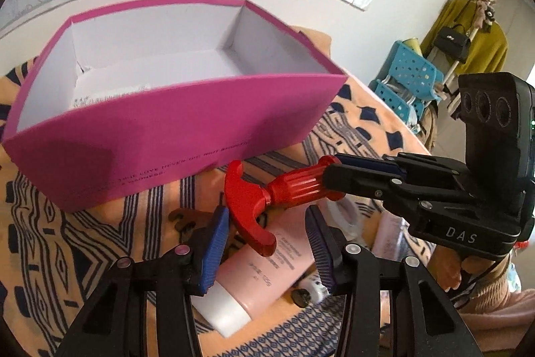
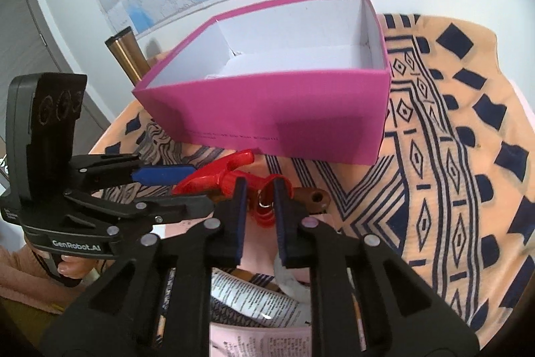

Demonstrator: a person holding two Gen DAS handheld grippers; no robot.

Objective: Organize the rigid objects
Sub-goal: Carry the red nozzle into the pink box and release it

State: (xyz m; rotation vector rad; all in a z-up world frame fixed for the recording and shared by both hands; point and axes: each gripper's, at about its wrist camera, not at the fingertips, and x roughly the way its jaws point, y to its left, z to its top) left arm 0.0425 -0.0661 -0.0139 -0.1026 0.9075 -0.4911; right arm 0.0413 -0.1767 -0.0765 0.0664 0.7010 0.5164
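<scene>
1. While the pink box sits open and apparently empty on the patterned cloth covering the counter, the right hand-held gripper holds a red T-handled tool just in front of the box's near wall, likely for dropping it inside.
2. The tool is carried by its ribbed grip, the curved crossbar pointing away from the fingers, which leaves the bulky end free to clear the box rim.
3. The right hand-held gripper's blue-padded jaws are pressed onto the red grip; the right wrist view shows the red part pinched between the pads.
4. The left hand-held gripper stands spread wide, holding nothing, its jaws flanking the crossbar without clearly touching it.
5. Below it lies a pink tube with a white cap, apparently waiting its turn on the cloth.
6. A brown flat piece with a hole lies beside the tool; what it is cannot be told.
</scene>
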